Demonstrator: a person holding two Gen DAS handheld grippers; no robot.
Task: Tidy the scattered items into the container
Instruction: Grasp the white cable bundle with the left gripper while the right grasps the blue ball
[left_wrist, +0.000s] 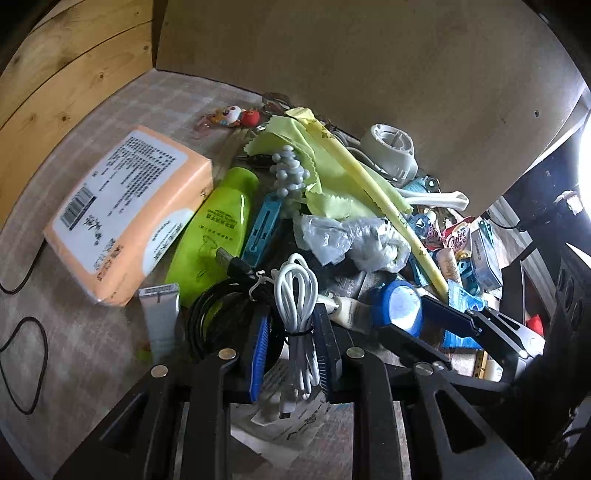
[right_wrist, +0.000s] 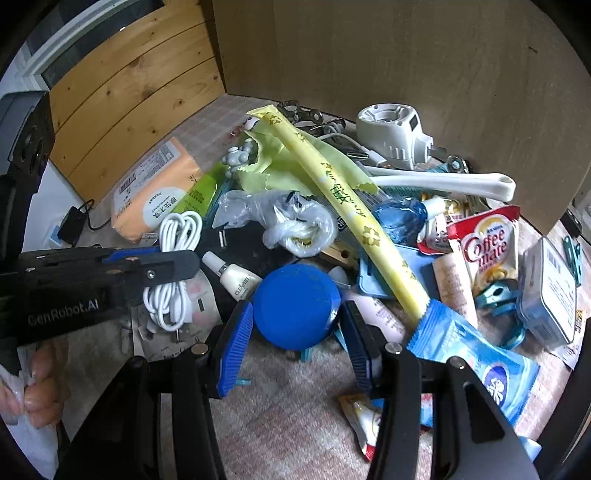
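Nearest the left wrist camera, the left gripper (left_wrist: 290, 350) has its blue pads on either side of a coiled white USB cable (left_wrist: 297, 314), bundled with a black tie; the pads look pressed against the bundle just above that tie, so I judge the cable gripped. Left of it on the surface (left_wrist: 92, 350) lie a grey tube (left_wrist: 160, 317), a coiled black cable (left_wrist: 214, 317), a green bottle (left_wrist: 218, 225) and, farther left, an orange tissue pack (left_wrist: 129, 218).

To the right, the right gripper (right_wrist: 295, 325) stands spread around a blue round lid (right_wrist: 295, 306), its pads beside the lid's edges but not clearly pressing, so nothing is held there yet. Farther right sprawl a long yellow sachet (right_wrist: 340, 199), a blue wet-wipe packet (right_wrist: 476, 365) and a Coffee mate sachet (right_wrist: 487, 254).

The container cannot be made out with certainty; a brown cardboard wall (right_wrist: 369, 74) rises at the far side of the pile.

To lift the cable cleanly, I would raise it straight up, slowly: its loose plug end hangs below the pads and could snag the papers beneath. Holding near the tie should keep the loops together. The right gripper would need to close squarely across the lid's widest part, or the lid may squirt out.
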